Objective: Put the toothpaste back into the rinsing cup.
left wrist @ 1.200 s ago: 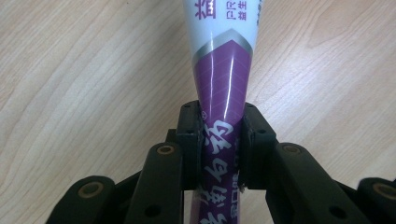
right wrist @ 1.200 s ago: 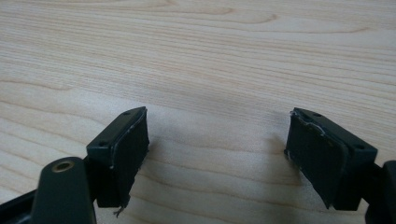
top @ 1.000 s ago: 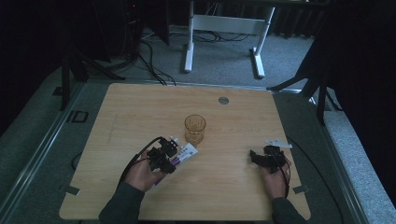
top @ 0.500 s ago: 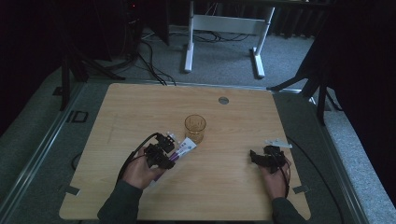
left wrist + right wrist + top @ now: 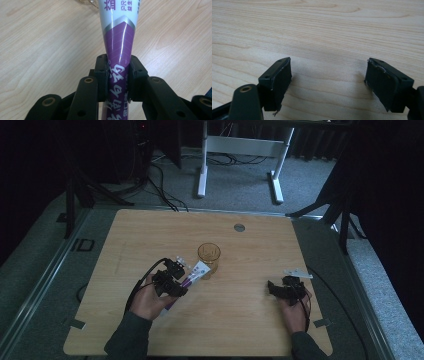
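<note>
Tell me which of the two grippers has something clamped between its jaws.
The left gripper: its jaws are shut on a purple-and-white tube pointing toward the glass. The right gripper rests with jaws wide apart over bare table.

Wooden table [image 5: 125,235], light grain.
You had a glass [image 5: 208,256] standing mid-table, with a round grommet [image 5: 239,227] near the far edge.

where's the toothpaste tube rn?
High view: the toothpaste tube is left of table centre, clamped in the left hand-held gripper, its white end by the amber glass. The left gripper view shows the jaws squeezing its purple part.
</note>
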